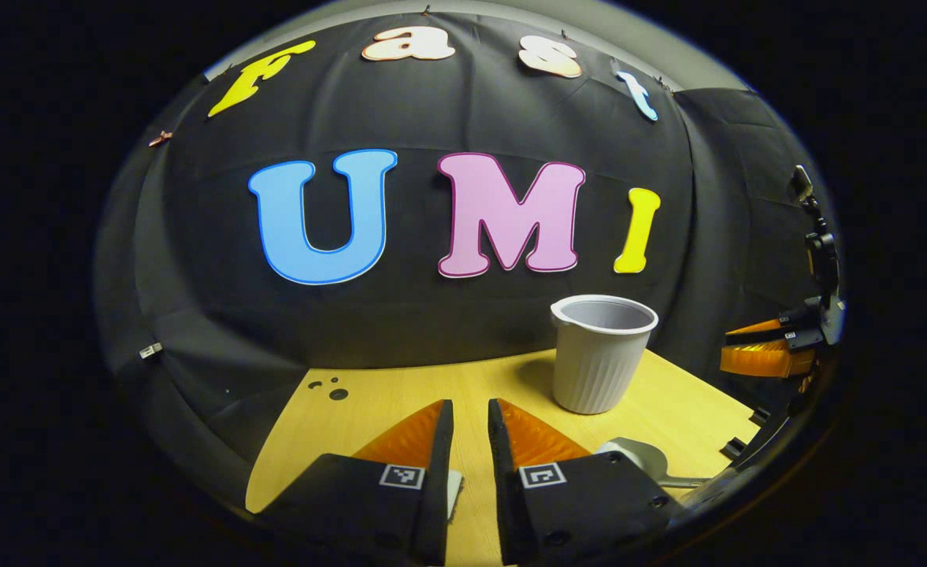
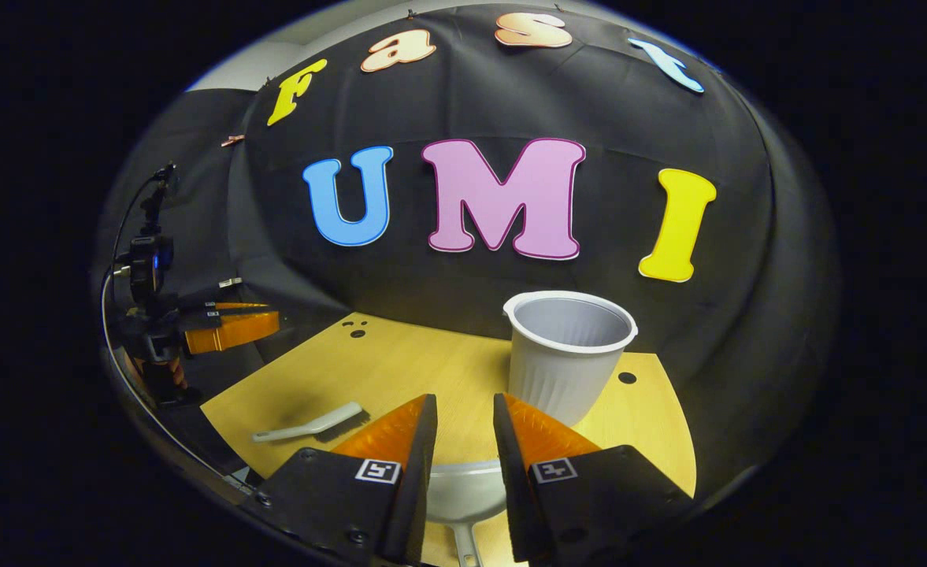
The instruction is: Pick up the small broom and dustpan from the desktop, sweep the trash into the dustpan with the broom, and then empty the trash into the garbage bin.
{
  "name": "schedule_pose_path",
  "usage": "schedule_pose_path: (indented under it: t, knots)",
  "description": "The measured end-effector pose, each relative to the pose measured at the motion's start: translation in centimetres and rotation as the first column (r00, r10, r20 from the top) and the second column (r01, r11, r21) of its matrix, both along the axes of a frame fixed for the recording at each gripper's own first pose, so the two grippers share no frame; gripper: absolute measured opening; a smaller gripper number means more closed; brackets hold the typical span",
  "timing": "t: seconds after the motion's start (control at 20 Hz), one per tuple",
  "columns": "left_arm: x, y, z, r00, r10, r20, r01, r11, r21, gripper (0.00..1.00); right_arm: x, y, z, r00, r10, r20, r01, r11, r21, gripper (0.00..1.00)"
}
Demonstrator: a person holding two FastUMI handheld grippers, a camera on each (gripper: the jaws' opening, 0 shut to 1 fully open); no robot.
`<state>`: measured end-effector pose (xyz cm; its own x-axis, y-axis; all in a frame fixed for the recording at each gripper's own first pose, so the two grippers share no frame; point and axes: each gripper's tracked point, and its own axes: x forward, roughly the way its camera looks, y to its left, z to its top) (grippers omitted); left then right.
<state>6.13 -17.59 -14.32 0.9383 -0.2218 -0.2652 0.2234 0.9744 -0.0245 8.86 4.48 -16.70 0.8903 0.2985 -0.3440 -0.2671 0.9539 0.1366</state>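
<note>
A white ribbed garbage bin (image 1: 601,354) (image 2: 565,354) stands upright on the wooden desktop (image 1: 384,402) (image 2: 400,370). In the right gripper view the small white broom (image 2: 309,425) lies flat near the front left edge. The white dustpan (image 2: 463,492) lies right under my right gripper (image 2: 465,425), its handle pointing toward the camera. The right gripper's fingers stand slightly apart with nothing between them. My left gripper (image 1: 471,429) hovers over the table, narrowly open and empty. A pale rounded tool (image 1: 636,457), probably the broom, lies just to its right. A small white scrap (image 1: 454,484) peeks out beside its left finger.
Black cloth walls close in the back and sides of the table. Small dark holes (image 1: 333,390) (image 2: 627,378) mark the desktop. Each gripper shows far off in the other's view: the right one (image 1: 770,354) and the left one (image 2: 227,331).
</note>
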Motion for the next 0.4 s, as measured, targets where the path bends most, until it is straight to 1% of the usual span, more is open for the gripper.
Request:
schedule_pose_path:
  t: [0.15,0.4]
  knots:
    - [-0.2,0.2,-0.2,1.0,-0.006,-0.013,0.006,1.0,-0.015,0.29,-0.3,0.4,0.2,1.0,-0.014,0.001,0.014,1.0,-0.002,0.46]
    - [-0.4,1.4,-0.7,1.0,-0.02,-0.018,0.019,1.0,-0.015,0.29,-0.6,0.5,0.5,0.999,-0.044,0.001,0.044,0.998,-0.034,0.45]
